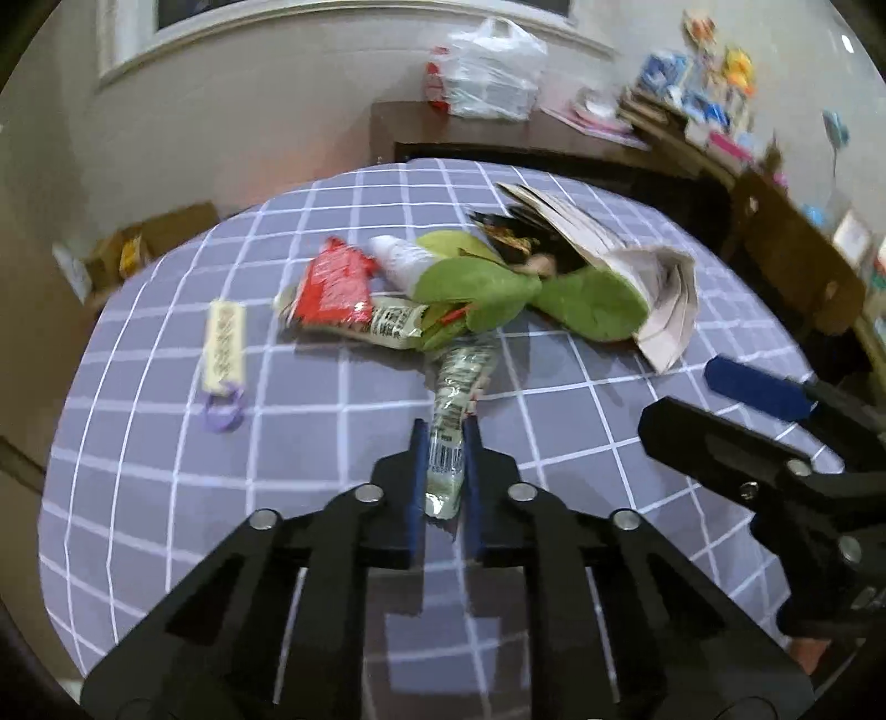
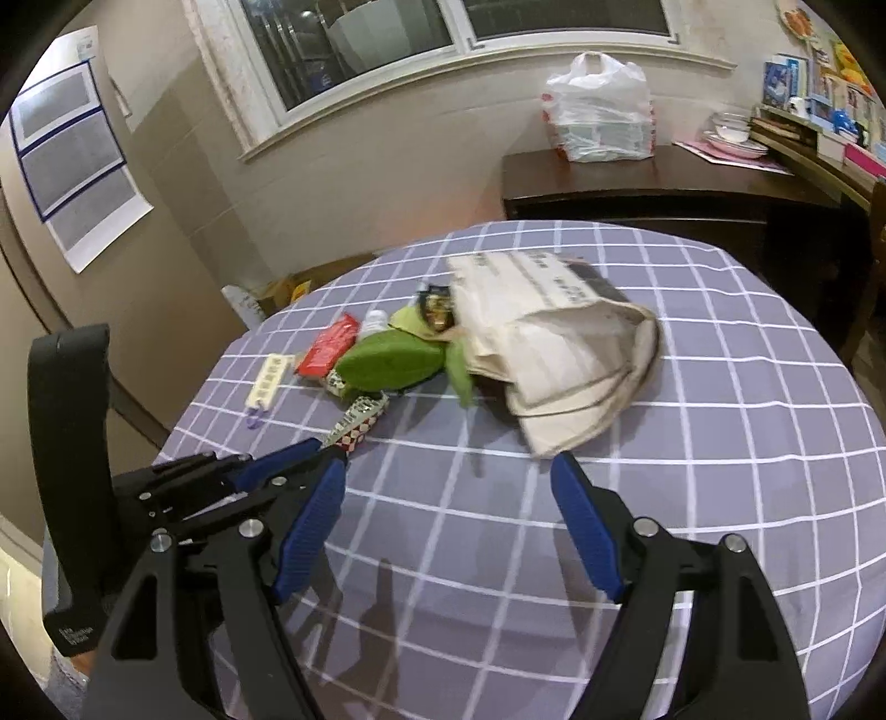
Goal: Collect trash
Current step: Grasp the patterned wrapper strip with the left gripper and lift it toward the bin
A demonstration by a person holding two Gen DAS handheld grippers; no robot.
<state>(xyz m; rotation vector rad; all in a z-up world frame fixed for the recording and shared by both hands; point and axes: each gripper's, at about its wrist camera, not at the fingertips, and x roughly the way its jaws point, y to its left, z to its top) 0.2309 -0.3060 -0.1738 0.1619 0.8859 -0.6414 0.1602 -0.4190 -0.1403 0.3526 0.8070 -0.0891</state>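
Crinkly clear wrapper [image 1: 451, 421] is pinched tight in the left tool [image 1: 443, 443], long axis running straight ahead toward the trash pile [image 1: 443, 288] mid-bench [image 1: 166, 498], while the right tool [image 2: 448, 476] hangs wide open, holding nothing, nearer the newspaper [image 2: 554, 354].

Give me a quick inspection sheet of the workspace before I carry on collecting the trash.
Surface: table under a purple checked cloth, white grid lines.
Job's things: crumpled clear wrapper gripped by the left tongs; red packet, white printed packet, green cloth-like bundle and newspaper piled mid-table.
Clutter: cream tag with purple ring, lying apart on the left of the pile.
Grippers: left tongs shut on the wrapper; right tongs open, holding nothing, above bare cloth.
Cables: nothing seen.
Surroundings: white plastic bag on a dark side table, window, shelf of books and dishes at right.
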